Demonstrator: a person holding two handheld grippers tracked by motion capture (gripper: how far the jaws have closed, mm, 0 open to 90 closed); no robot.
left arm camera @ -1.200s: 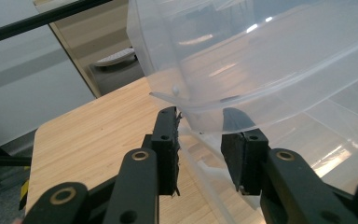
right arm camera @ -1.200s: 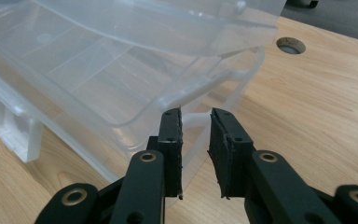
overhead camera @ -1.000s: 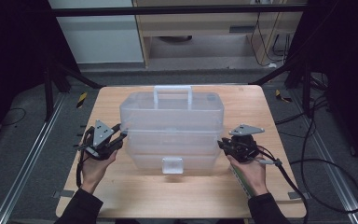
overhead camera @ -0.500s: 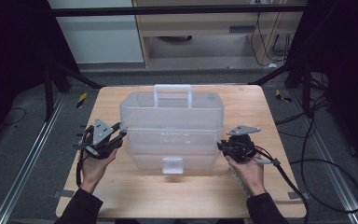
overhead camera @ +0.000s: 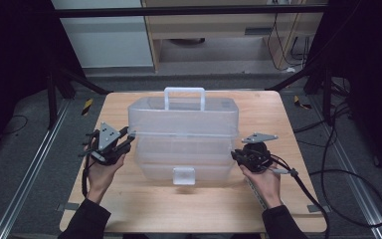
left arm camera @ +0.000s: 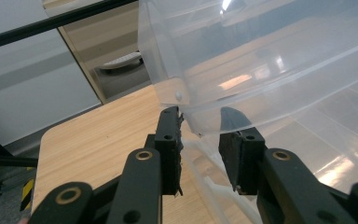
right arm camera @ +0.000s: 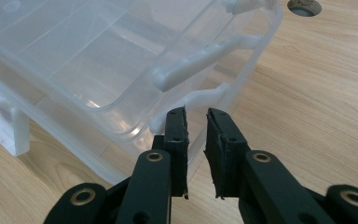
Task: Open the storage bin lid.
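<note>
Left gripper (overhead camera: 124, 139) and right gripper (overhead camera: 238, 156) flanking clear storage box (overhead camera: 184, 132)

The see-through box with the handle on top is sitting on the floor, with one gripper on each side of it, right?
Not quite. The see-through box sits on the wooden table, not the floor; the high view shows it. The rest is right: the handle is on top, with the left gripper and the right gripper at its two sides.
</note>
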